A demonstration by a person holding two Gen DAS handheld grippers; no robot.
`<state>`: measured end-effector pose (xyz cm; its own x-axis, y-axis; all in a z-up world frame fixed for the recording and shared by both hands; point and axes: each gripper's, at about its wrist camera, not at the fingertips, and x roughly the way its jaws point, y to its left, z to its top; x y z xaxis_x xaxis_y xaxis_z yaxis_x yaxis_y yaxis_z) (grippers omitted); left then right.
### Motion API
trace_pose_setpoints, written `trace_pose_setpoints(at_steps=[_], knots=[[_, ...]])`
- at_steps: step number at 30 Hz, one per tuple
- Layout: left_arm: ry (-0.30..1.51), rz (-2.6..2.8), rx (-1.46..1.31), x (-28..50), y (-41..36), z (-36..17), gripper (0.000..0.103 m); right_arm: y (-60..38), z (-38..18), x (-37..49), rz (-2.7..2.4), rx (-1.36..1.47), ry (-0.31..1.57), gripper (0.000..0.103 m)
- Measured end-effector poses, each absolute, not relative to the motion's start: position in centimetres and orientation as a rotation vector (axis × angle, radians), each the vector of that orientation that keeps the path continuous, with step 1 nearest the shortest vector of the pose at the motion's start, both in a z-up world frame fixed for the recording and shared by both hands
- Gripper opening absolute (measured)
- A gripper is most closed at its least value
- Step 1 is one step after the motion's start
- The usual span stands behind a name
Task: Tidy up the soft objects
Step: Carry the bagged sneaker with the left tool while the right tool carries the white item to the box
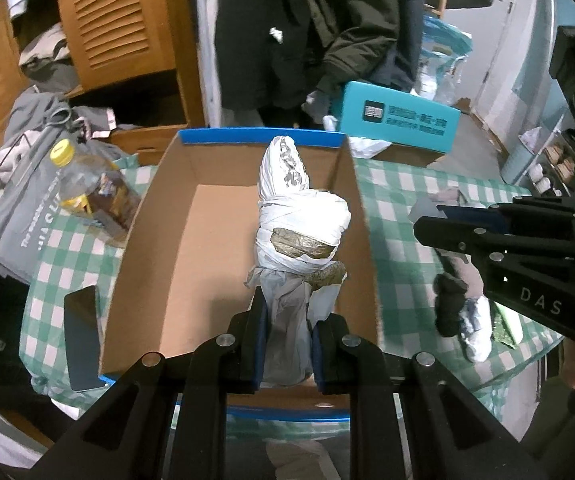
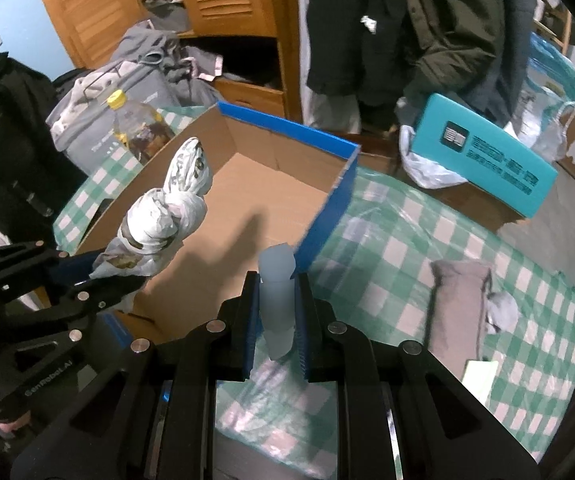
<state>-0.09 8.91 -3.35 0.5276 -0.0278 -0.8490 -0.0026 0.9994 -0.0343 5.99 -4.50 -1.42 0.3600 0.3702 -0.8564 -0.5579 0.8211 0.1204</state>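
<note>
We see both views dimly lit with a cool, bluish cast. A soft shadow falls across the floor of the cardboard box, so light comes from above and nearer us. The plastic over the checked bench shows pale glare. Fisheye distortion bends the edges into dark corners. The pale roll between the right tool's pads is blurred.

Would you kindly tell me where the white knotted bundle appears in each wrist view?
Left wrist view: the bundle is at centre, over the cardboard box, gripped by the left claw.
Right wrist view: the bundle is at centre-left, over the box's left wall.
Shared landmark: the teal box at upper right.
</note>
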Motion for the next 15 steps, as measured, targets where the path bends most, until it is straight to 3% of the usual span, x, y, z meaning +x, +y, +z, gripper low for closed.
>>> trace_pose_setpoints(at_steps=[15], knots=[[1.072, 0.05, -0.05, 0.2, 12.3, -5.9, 0.018, 0.9, -4.4, 6.9, 0.681, -0.217, 1.116, 0.014]])
